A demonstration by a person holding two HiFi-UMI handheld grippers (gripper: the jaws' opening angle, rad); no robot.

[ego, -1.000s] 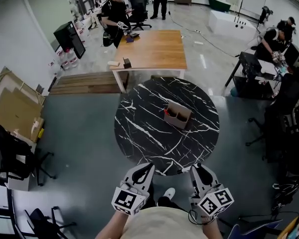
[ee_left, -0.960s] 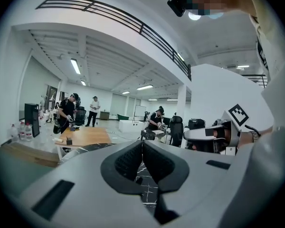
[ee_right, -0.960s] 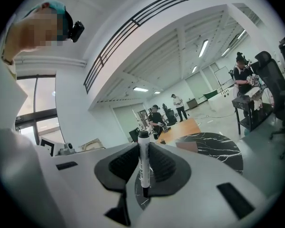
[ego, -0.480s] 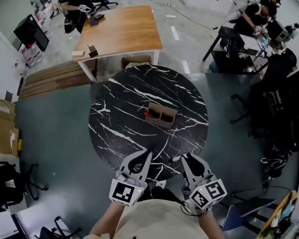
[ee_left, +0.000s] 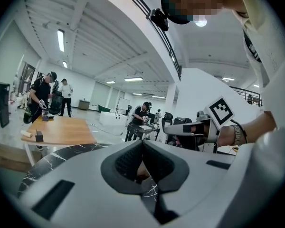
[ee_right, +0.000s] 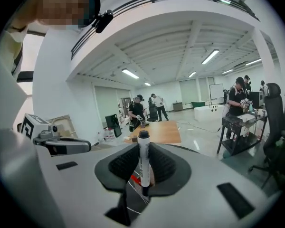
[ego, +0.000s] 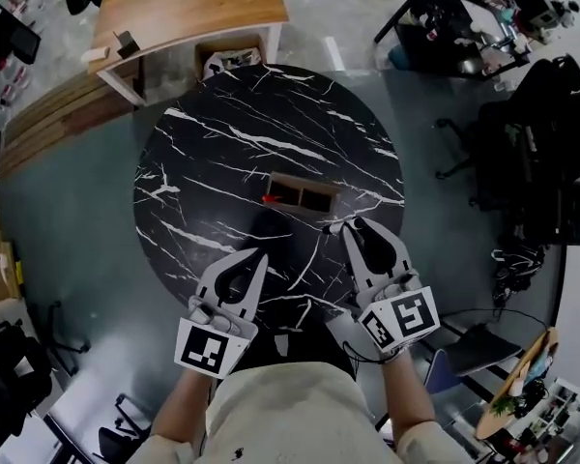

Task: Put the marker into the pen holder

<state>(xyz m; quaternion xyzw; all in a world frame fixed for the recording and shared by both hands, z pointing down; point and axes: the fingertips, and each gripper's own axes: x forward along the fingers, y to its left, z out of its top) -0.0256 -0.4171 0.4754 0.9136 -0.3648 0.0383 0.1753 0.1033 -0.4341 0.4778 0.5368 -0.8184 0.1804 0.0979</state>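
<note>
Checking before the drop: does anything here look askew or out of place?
Nothing stands out. The pen holder sits upright on the table, and the right gripper holds the marker straight between its jaws.

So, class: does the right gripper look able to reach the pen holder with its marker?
Probably yes. The right gripper, shut on the marker, is just short of the pen holder, with only bare table between them and the holder's top open.
</note>
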